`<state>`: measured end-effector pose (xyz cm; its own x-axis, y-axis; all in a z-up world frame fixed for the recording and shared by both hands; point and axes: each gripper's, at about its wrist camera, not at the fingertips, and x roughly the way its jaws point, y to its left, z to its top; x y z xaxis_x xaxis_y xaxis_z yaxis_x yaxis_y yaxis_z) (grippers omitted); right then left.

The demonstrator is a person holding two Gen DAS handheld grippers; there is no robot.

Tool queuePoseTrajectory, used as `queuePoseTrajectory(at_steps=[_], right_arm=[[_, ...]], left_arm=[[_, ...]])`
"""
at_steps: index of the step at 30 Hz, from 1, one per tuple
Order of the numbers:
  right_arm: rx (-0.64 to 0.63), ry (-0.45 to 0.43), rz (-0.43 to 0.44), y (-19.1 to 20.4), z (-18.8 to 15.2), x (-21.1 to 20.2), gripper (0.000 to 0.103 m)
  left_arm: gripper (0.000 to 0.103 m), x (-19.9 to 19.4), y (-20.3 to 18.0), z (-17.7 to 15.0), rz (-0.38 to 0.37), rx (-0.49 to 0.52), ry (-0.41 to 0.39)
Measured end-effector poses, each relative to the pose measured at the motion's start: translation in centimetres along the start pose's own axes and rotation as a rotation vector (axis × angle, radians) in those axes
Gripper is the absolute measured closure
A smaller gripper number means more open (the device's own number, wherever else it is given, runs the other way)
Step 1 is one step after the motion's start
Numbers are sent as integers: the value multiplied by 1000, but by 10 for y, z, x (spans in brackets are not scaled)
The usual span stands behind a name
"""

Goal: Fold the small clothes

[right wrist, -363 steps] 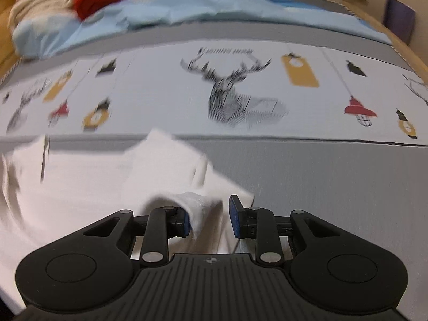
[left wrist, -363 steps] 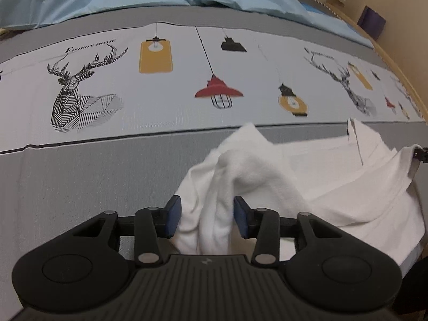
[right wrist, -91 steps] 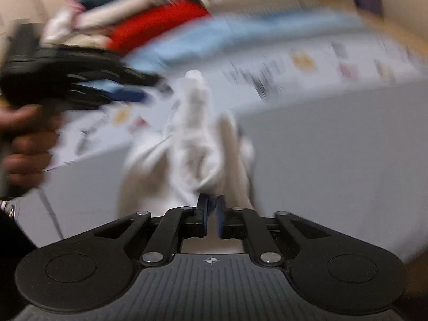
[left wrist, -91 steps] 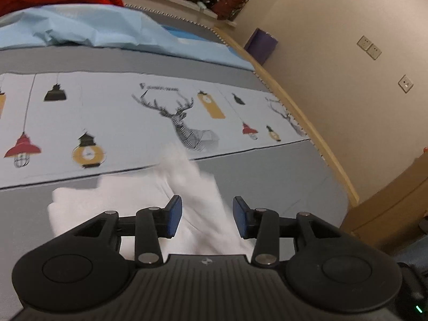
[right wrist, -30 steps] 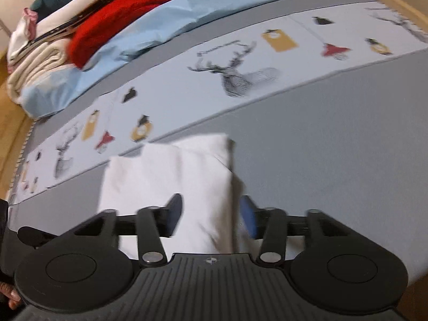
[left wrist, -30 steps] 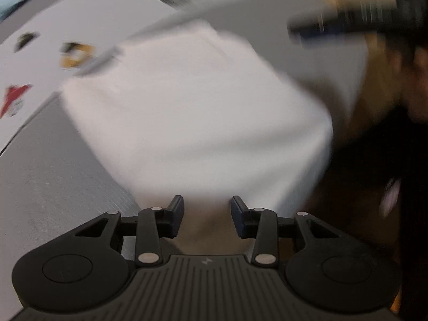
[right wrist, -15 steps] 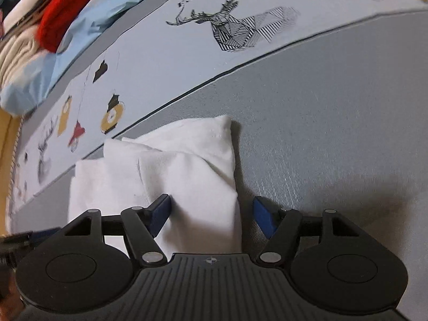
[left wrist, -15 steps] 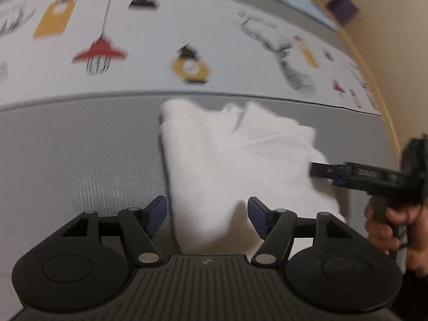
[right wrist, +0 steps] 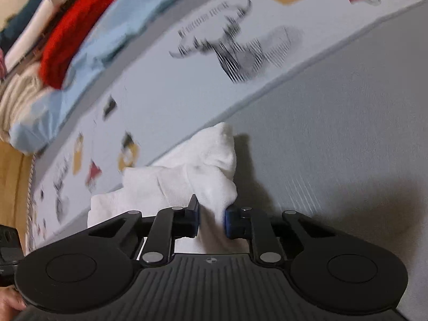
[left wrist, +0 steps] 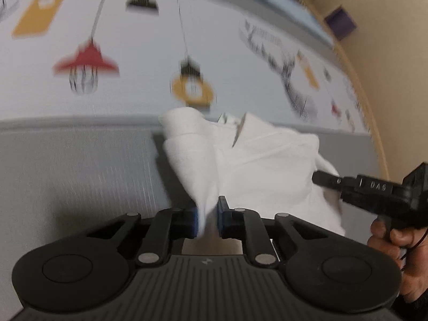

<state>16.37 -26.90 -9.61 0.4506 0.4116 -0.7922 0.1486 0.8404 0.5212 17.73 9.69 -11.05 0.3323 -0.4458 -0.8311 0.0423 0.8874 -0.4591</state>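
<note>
Both jaws, wide half second ago, closing: left gripper [left wrist: 208, 218], right gripper [right wrist: 211, 220] each pinching folded white cotton garment [left wrist: 262, 165] edge.

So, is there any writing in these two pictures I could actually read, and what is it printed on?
"DAS": pale letters on the side of the right gripper, seen from the left wrist camera.
Lettering above the deer head on the bedsheet: too blurred to read.
Lettering by the other deer: also blurred.
</note>
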Motion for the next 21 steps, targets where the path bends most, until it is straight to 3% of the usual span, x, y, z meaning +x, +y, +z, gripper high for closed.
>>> queuePoseTrajectory(at_steps=[3, 6, 8, 10, 11, 12, 14, 17, 18, 19, 21], right_arm=[[-54, -73, 36, 20, 10, -4, 86], [-143, -154, 73, 47, 20, -8, 86], [-224, -216, 85, 65, 27, -8, 85], [-267, -272, 65, 75, 35, -4, 75], [-274, -301, 12, 76, 39, -1, 70], [-267, -311, -60, 76, 43, 2, 61], [-230, -274, -150, 69, 49, 8, 62], [-191, -191, -97, 57, 48, 11, 62], [-219, -162, -94, 57, 46, 14, 61], [-247, -132, -109, 55, 43, 17, 58], [-227, -79, -165, 46, 37, 27, 50]], left_arm=[[92, -25, 2, 19, 4, 25, -116], [102, -45, 5, 36, 38, 53, -237], [103, -63, 8, 46, 48, 69, -375], [100, -78, 16, 54, 62, 26, -466], [100, -81, 21, 55, 56, -2, -478], [100, -81, 24, 55, 41, -21, -463], [100, -69, 21, 52, 12, 1, -365], [76, -44, 8, 42, 10, 79, -195], [56, -36, 8, 37, 7, 77, -160], [44, -30, 9, 34, 4, 62, -130], [41, -14, 14, 28, 8, 11, -75]])
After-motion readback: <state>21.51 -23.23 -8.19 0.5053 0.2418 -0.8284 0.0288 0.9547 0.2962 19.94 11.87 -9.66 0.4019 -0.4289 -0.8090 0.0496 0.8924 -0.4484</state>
